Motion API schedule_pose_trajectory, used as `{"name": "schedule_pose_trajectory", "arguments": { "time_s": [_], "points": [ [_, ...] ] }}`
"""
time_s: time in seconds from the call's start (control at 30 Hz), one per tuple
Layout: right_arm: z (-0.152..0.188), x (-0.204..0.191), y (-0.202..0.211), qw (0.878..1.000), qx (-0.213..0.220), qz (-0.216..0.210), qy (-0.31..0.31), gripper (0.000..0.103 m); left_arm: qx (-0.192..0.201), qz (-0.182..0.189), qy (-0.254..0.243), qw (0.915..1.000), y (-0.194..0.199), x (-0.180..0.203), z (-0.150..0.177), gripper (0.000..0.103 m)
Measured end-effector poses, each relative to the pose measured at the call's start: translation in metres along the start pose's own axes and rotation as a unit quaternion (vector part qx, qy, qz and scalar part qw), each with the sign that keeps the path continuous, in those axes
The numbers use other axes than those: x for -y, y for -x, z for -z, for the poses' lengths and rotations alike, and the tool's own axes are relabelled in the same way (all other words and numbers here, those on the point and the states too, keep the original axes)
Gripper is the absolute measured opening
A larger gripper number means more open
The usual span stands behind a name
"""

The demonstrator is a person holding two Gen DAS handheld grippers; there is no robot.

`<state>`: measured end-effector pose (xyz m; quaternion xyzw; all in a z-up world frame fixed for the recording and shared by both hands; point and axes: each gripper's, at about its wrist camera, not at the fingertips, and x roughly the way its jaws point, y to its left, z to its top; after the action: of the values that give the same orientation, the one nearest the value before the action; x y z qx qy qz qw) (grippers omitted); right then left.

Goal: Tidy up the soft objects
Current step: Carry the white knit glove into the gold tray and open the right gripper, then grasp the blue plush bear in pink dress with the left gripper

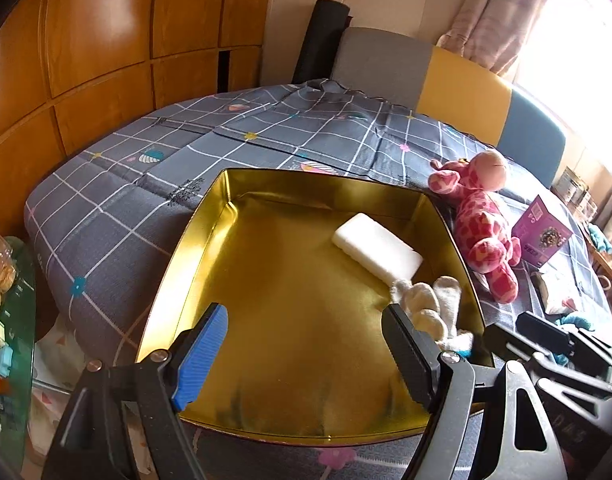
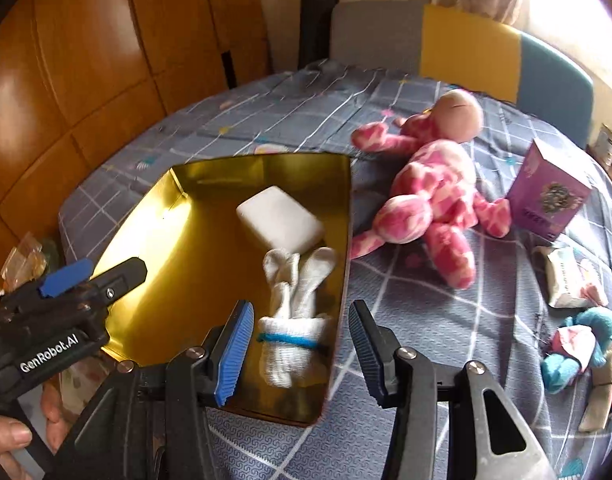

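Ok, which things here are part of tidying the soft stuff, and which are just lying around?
Part of the job:
gold metal tin
white sponge block
bundled white socks with blue band
pink spotted plush giraffe
blue knitted soft toy

Just lying about:
purple cardboard box
white tissue packet

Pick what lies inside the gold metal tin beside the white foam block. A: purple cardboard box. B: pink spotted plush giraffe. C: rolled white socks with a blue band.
C: the rolled white socks lie in the gold metal tin next to the white foam block.
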<state>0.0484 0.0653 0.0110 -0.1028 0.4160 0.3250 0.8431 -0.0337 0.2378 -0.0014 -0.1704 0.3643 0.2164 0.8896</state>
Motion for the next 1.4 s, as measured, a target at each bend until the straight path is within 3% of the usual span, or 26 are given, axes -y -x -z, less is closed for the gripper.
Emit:
{"name": "schedule_pose_trajectory", "arguments": {
  "time_s": [0.4,1.0,1.4],
  "points": [
    [0.015,0.033,0.029,0.997,0.033,0.054,-0.032,0.050,0.003,0.010,-0.032,0.9994,0.010,0.020,0.007,0.080],
    [0.047,0.099,0.051,0.990,0.039,0.113,-0.080,0.050,-0.001,0.044,-0.104,0.9936,0.019,0.072,0.017,0.080],
    [0.064,0.185,0.084,0.972,0.042,0.192,-0.128,0.050,-0.004,0.071,-0.160,0.9845,0.019,0.119,0.017,0.080]
  ]
}}
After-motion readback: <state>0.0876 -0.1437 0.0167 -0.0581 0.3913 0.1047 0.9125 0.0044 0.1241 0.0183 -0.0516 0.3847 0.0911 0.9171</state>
